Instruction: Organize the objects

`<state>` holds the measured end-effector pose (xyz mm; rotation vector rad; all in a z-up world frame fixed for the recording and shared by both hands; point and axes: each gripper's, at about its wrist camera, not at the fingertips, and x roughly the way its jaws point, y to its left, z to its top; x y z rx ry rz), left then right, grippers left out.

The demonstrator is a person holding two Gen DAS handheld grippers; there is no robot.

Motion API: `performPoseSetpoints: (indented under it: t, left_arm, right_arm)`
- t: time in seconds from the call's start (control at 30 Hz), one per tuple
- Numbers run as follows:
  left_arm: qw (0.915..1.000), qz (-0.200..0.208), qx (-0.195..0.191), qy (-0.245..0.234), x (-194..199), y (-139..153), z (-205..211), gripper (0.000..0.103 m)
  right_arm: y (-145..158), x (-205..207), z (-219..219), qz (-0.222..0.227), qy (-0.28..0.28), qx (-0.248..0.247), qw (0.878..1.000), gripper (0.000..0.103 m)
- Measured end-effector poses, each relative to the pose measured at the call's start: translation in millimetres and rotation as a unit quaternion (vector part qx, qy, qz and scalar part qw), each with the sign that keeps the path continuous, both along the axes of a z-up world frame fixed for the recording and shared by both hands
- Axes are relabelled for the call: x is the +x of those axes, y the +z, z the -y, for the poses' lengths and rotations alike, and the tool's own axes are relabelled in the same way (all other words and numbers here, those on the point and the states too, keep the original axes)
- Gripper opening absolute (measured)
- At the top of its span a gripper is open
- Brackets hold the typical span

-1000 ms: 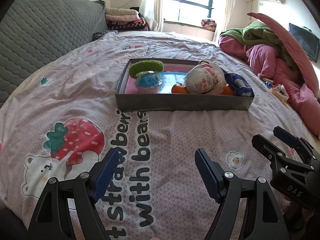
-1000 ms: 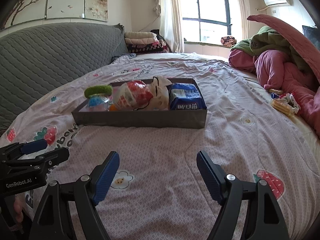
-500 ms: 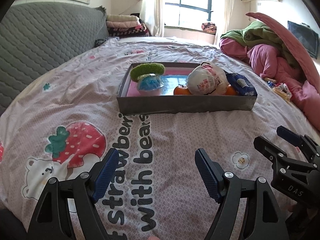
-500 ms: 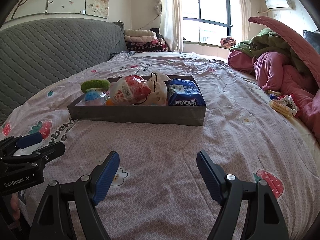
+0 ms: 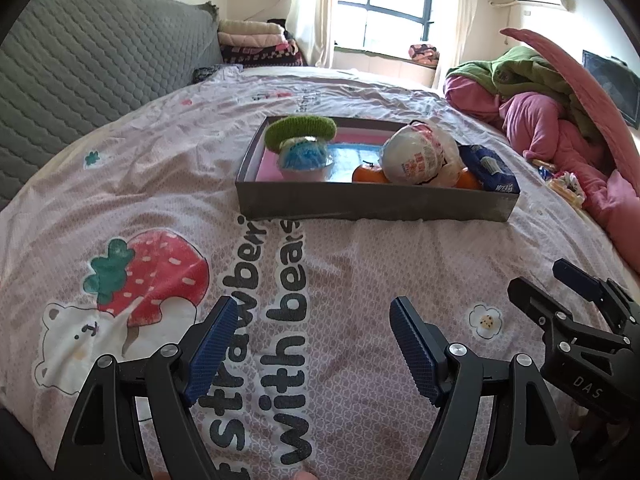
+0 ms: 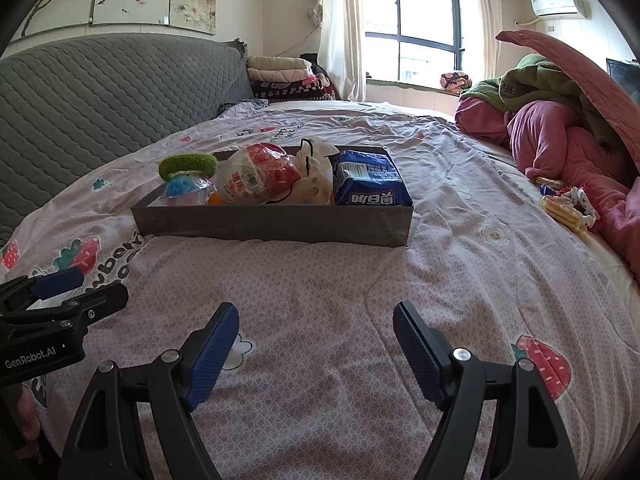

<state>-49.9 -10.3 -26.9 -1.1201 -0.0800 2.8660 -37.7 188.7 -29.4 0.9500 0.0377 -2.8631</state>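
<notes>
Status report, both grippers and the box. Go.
Left gripper open, empty. Right gripper open, empty. Grey box ahead on the bed, packed. Nothing in between.

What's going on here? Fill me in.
A person holds a gripper in each hand over a bed, tidying things into a grey box. The left gripper and right gripper are both open and empty, short of the box. Inside it sit a green ring, a blue cup, a white plastic bag, oranges and a blue packet.
</notes>
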Motion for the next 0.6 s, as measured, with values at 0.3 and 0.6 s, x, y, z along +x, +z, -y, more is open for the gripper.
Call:
performPoseSetpoints:
  t: [0.3, 0.6]
  left_arm:
    - [1.0, -0.002, -0.003, -0.003, -0.1, -0.9, -1.3, 0.079]
    - [1.0, 0.001, -0.001, 0.001, -1.4, -2.3, -0.9, 0.079]
  right_arm:
    - [-1.4, 0.3, -1.5, 0.002, -0.004, -0.002, 1.0, 0.079]
    - [-1.2, 0.0, -1.2, 0.003, -0.003, 0.0, 1.0, 0.079]
